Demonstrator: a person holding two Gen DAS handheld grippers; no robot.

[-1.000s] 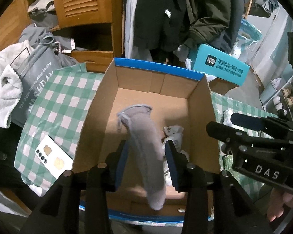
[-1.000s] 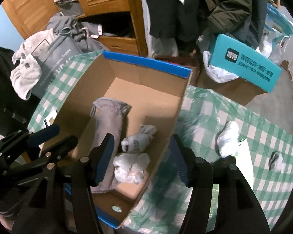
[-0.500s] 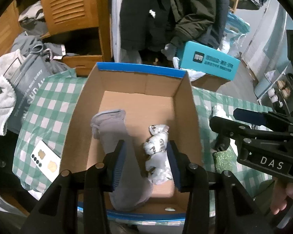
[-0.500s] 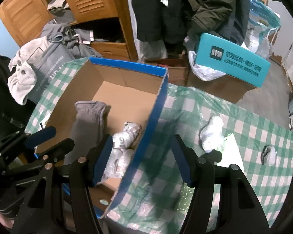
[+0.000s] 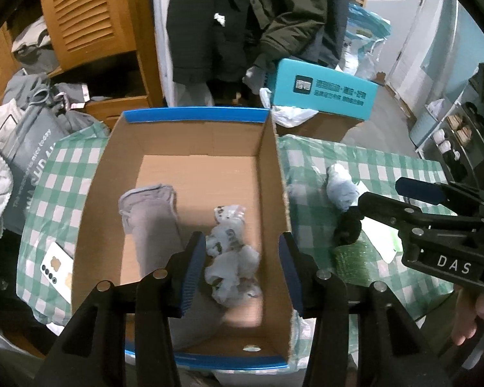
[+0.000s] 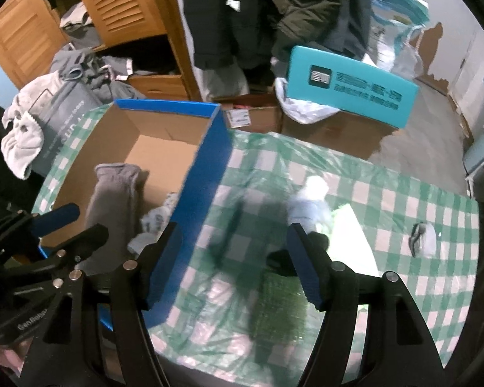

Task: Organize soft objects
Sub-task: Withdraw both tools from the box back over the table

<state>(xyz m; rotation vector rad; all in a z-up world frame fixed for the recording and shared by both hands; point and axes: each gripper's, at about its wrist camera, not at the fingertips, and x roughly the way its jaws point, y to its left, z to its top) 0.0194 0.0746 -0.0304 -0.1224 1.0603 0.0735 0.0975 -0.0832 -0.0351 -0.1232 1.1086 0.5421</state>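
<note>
Cardboard box (image 5: pixel 274 161) sits left on the checked tablecloth (image 6: pixel 387 193), holding a grey sock (image 5: pixel 151 222) and white balled socks (image 5: pixel 232 258). Above them the left gripper (image 5: pixel 242 267) is opening, empty. Right of the box, the right gripper (image 6: pixel 232 264) widens over bare cloth, a pale sock (image 6: pixel 309 209) just beyond.

Lived-in home, bedroom or closet corner. Wooden wardrobe with louvred doors (image 5: pixel 90 16) and open shelves stuffed with grey clothes (image 5: pixel 38 96). Dark coats (image 5: pixel 242 25) hanging in the middle. Table under green-and-white checked plastic cloth (image 6: pixel 387 200), open cardboard box with blue rim (image 5: pixel 193 116) on it. Teal carton (image 6: pixel 351 87) on brown boxes on the floor, plastic bags (image 6: pixel 400 13) behind. Shoe rack (image 5: pixel 458 129) at far right. General household clutter.
</note>
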